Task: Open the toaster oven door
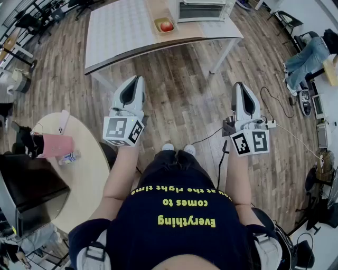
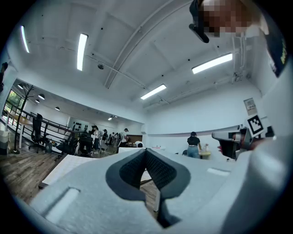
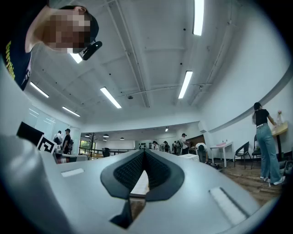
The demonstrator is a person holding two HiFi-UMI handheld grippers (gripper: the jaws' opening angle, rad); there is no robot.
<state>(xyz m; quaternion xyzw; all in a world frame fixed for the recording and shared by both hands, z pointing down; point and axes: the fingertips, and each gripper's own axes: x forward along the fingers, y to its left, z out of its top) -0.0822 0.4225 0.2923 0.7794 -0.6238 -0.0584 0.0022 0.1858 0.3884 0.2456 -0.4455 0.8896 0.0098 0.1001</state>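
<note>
1. Toaster oven (image 1: 203, 9) stands on the far side of the white table (image 1: 121, 37), toward its right end and partly cut off by the picture's edge. Its glass door faces me and looks closed.
2. Just left of it, a small yellow dish (image 1: 164, 25) holds something red.
3. My left gripper (image 1: 139, 79) is clenched on nothing. In the left gripper view its ribbed pads (image 2: 160, 170) meet at the tips.
4. My right gripper (image 1: 237, 84) is likewise clenched and empty, and its pads (image 3: 126, 171) touch at the tips.
5. Both grippers hang over the wooden floor (image 1: 179, 89) on the near side of the table, well apart from the oven and pointing toward it.
6. At near left, a round beige table (image 1: 90, 174) carries a pink item (image 1: 55, 145).
</note>
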